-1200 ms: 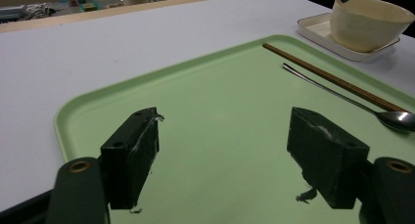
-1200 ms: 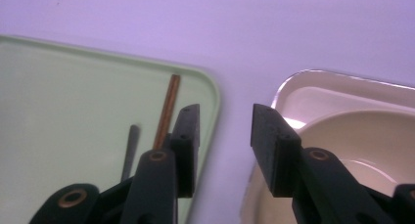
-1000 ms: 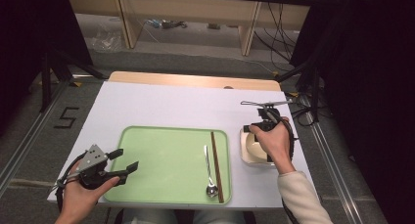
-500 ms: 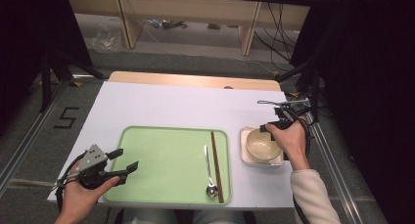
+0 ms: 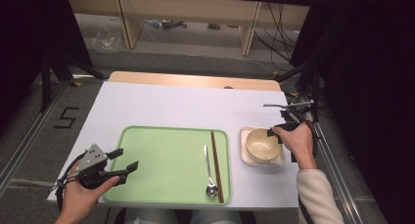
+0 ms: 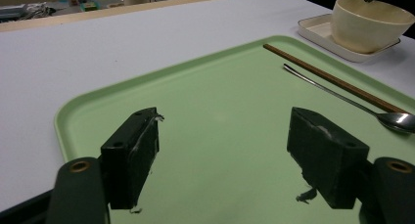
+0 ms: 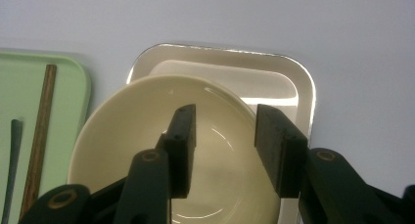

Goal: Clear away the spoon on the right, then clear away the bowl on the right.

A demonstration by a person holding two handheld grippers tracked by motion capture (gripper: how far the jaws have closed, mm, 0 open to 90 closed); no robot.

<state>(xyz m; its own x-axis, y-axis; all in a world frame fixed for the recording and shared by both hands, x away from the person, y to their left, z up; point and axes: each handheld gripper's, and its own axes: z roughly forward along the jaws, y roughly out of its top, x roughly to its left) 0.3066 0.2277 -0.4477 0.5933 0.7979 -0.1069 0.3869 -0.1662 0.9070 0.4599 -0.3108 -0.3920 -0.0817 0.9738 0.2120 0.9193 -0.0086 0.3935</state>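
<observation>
Right claw over the bowl, left claw idling at the tray

My right claw (image 7: 222,150) hangs above the cream bowl (image 5: 262,145) with its jaws straddling the rim — they have just been opening and nothing is pinched; the bowl sits on a pale square plate (image 5: 280,160) on the white worktop (image 5: 186,106), just right of the green tray (image 5: 161,160). My left claw (image 6: 222,160) is spread wide, empty, over the tray's near corner. Beyond the worktop — grey floor, wooden shelving, trailing cables, dark curtains.
</observation>
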